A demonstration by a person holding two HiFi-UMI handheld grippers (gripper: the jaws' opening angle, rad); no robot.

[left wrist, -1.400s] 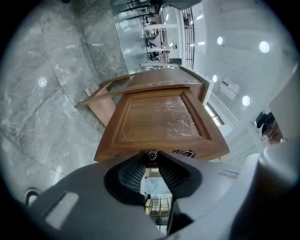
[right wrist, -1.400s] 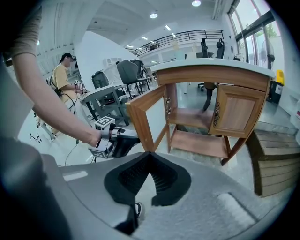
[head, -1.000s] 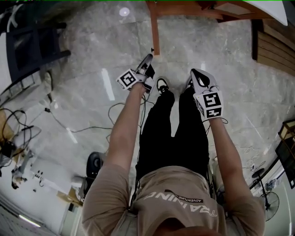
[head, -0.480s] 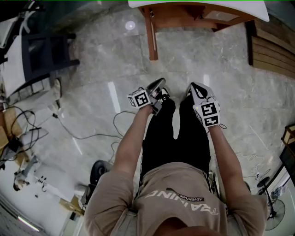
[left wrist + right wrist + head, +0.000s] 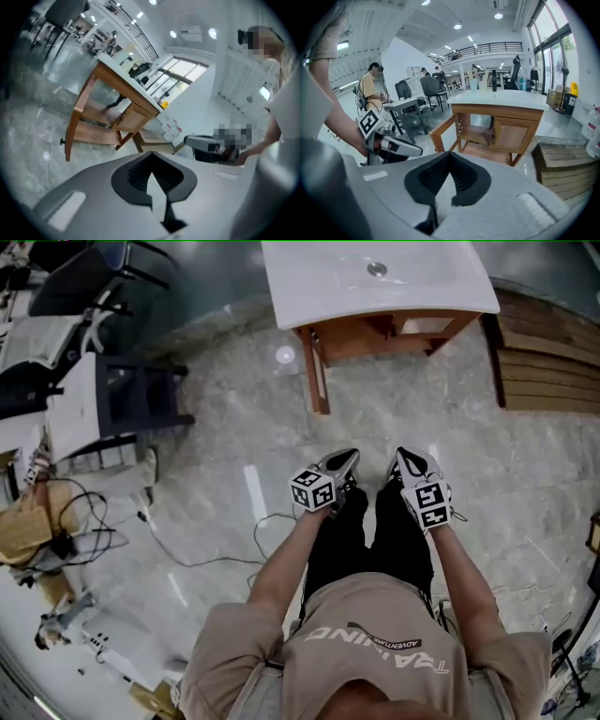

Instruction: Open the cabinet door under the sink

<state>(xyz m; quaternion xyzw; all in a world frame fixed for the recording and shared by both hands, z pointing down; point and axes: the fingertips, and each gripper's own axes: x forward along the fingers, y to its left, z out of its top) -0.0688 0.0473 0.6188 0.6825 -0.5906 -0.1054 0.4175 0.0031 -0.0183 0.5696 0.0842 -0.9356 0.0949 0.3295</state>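
Above the marble floor (image 5: 234,446), well short of the sink cabinet (image 5: 375,334), I hold left gripper (image 5: 349,457) and right gripper (image 5: 405,456) side by side, both jaw pairs closed, empty.

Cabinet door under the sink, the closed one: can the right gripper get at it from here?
Probably not yet: the right gripper is well short of the door. Only bare floor lies between, so a step forward should do.
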